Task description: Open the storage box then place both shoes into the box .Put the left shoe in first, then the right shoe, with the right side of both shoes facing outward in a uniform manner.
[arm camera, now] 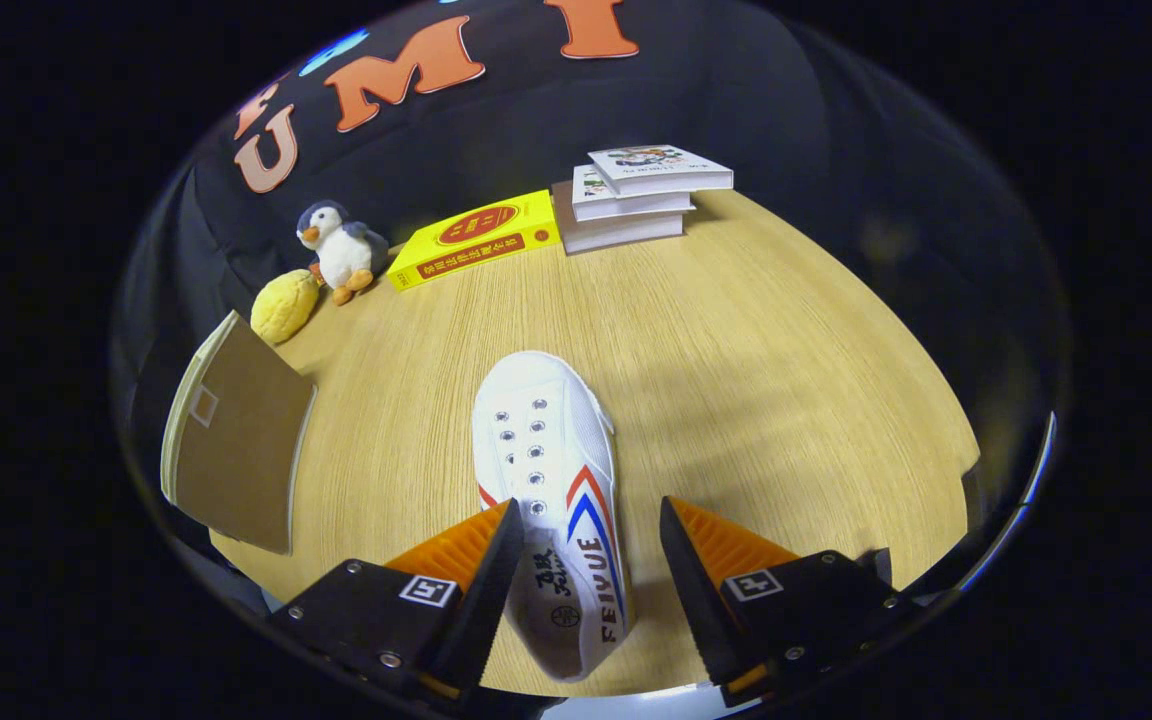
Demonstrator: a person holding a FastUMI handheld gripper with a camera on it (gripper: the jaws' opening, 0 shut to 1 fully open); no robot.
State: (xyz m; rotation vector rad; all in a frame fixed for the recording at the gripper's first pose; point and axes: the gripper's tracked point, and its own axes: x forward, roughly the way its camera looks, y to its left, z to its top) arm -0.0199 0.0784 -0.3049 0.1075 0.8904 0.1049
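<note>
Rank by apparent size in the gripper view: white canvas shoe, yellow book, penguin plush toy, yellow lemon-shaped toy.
1. White canvas shoe, between the open tool fingers; nearness inflates it.
2. Yellow book.
3. Penguin plush toy.
4. Yellow lemon-shaped toy, close to the penguin; that order is unsure.

Shoe between the gripper's spread fingers.
The shoe (551, 500) lies on the table (756, 380); beyond it, books (636, 195); cardboard box (236, 450) left of it.

Shoe (551, 470) between spread jaws, bare table (756, 380) beyond, books (636, 195) far back
</note>
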